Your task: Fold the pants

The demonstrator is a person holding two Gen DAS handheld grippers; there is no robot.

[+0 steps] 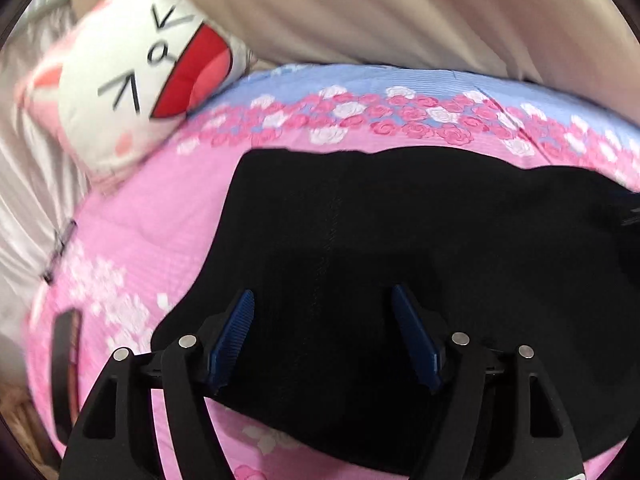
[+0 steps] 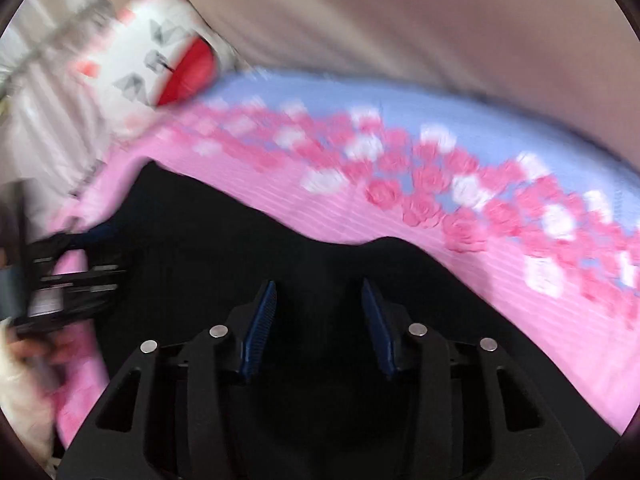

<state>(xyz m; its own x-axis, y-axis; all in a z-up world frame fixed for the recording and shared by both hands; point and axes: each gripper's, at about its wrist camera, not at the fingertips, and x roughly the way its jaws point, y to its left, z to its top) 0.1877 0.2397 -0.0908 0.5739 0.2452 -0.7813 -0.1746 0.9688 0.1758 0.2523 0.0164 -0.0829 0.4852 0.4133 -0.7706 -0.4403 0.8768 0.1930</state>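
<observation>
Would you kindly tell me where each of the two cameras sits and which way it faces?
Left wrist view: sits on the left gripper, looking down along its blue-padded fingers, jaws apart and empty, at the black pants on the pink floral bedsheet.
Right wrist view: sits on the right gripper, blurred, jaws apart over the same pants; the left gripper and a hand show at the left edge.
Shared: pants, bedsheet, white cartoon-face pillow, beige wall.
</observation>
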